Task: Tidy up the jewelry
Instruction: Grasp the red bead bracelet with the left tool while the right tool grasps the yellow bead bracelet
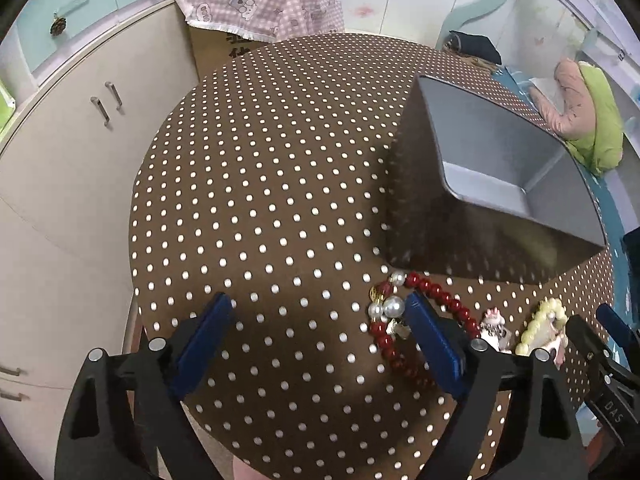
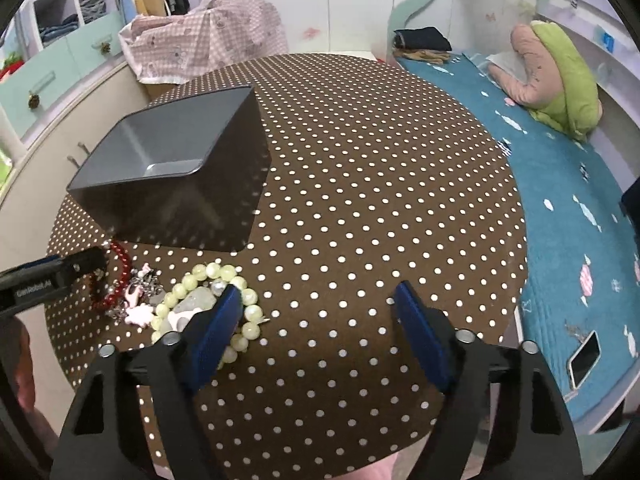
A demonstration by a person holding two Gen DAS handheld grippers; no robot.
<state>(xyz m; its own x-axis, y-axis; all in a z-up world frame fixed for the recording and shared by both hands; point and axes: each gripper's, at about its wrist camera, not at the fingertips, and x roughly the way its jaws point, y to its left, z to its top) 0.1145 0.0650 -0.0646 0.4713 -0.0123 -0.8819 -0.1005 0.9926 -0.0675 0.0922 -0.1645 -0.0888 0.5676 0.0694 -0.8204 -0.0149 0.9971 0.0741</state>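
A grey open box stands on the round brown polka-dot table; it also shows in the right wrist view. In front of it lie a red bead bracelet with pearls, a pink charm piece and a pale green bead bracelet. My left gripper is open and empty, its right finger lying over the red bracelet. My right gripper is open and empty, its left finger over the green bracelet. The red bracelet and the charms lie to its left.
The box is empty inside. Beige cabinets stand left of the table. A bed with a blue cover, a phone and a pink-green pillow lies to the right. A pink checked cloth covers a carton behind the table.
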